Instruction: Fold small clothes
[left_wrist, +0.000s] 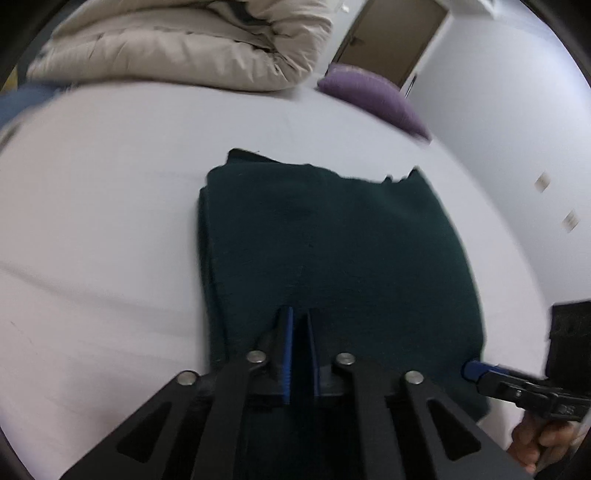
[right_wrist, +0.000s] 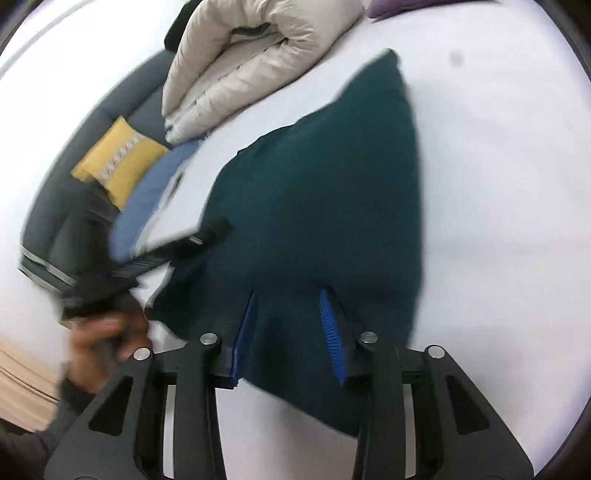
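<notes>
Cloth (left_wrist: 332, 251), dark green and folded into a rough square, lies flat on the white bed (left_wrist: 110, 221), nearer than the rolled beige duvet (left_wrist: 184, 44). Left gripper (left_wrist: 300, 325) sits over the cloth's near edge, fingers together. Right gripper (right_wrist: 290, 295) has cloth between its parted fingers; I cannot tell whether they pinch it.

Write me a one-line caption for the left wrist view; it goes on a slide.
Left tool, nearly shut, over the near edge of a folded dark green garment on a white bed.
</notes>
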